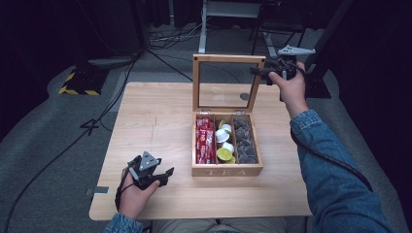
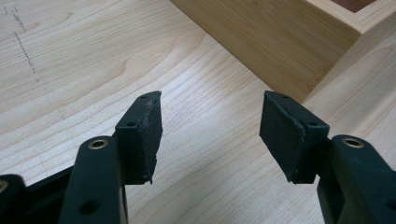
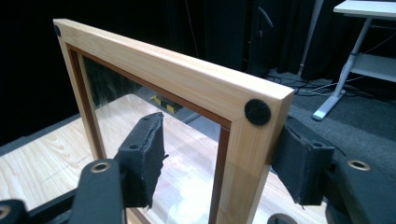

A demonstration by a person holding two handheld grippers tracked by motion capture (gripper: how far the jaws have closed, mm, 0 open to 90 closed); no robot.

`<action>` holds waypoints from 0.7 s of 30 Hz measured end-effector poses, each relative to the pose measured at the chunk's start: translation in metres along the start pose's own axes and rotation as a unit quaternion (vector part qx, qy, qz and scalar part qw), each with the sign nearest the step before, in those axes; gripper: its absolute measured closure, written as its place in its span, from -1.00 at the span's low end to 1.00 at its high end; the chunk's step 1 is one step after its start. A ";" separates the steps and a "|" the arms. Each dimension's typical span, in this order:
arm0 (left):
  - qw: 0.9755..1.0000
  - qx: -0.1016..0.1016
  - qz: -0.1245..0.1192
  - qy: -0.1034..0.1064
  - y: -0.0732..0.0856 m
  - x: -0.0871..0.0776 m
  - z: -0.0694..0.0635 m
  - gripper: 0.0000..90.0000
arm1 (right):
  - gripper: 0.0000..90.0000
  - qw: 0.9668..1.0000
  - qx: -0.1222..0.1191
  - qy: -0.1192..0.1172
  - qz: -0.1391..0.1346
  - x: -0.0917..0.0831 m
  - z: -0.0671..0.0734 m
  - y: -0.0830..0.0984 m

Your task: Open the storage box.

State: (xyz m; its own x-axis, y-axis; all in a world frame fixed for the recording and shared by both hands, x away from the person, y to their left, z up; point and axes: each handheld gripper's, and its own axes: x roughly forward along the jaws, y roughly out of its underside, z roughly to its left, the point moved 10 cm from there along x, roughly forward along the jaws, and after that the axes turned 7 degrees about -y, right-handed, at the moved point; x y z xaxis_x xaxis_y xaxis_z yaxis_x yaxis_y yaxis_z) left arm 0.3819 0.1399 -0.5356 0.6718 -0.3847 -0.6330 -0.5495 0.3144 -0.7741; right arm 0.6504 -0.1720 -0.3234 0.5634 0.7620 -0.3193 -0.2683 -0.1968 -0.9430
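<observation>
Two fingers astride lid [image 3: 187, 84] edge, R gripper [image 3: 224, 158] slack

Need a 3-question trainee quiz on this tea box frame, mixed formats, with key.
1. True or false: the lid of the tea box stands upright and open.
2. Which part of the lid sits between the jaws of the right gripper? A) its hinge edge B) its side rail near the top corner C) the middle of its top rail
3. Fill in: the left gripper rests over the bare table with ____ between its jaws.

Key
1. True.
2. B. In the right gripper view one pad is on the glass side and the other outside the rail, with a visible gap on the glass side.
3. Nothing; the jaws stand apart.
</observation>
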 end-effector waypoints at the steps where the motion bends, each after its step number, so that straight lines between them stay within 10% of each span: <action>1: 1.000 0.000 0.000 0.000 0.000 0.000 0.000 -0.12 | -0.19 1.000 0.002 0.001 -0.001 0.002 -0.002 0.000; 21: 1.000 0.007 0.013 0.001 0.003 0.005 0.000 -0.11 | -0.34 0.999 0.037 0.027 0.017 0.033 -0.030 0.009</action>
State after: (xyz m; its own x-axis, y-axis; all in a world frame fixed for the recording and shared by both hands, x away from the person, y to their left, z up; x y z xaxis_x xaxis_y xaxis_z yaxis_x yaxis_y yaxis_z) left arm 0.3834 0.1392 -0.5411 0.6562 -0.3783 -0.6529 -0.5600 0.3358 -0.7574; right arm 0.6895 -0.1674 -0.3455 0.5930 0.7215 -0.3575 -0.3439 -0.1745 -0.9226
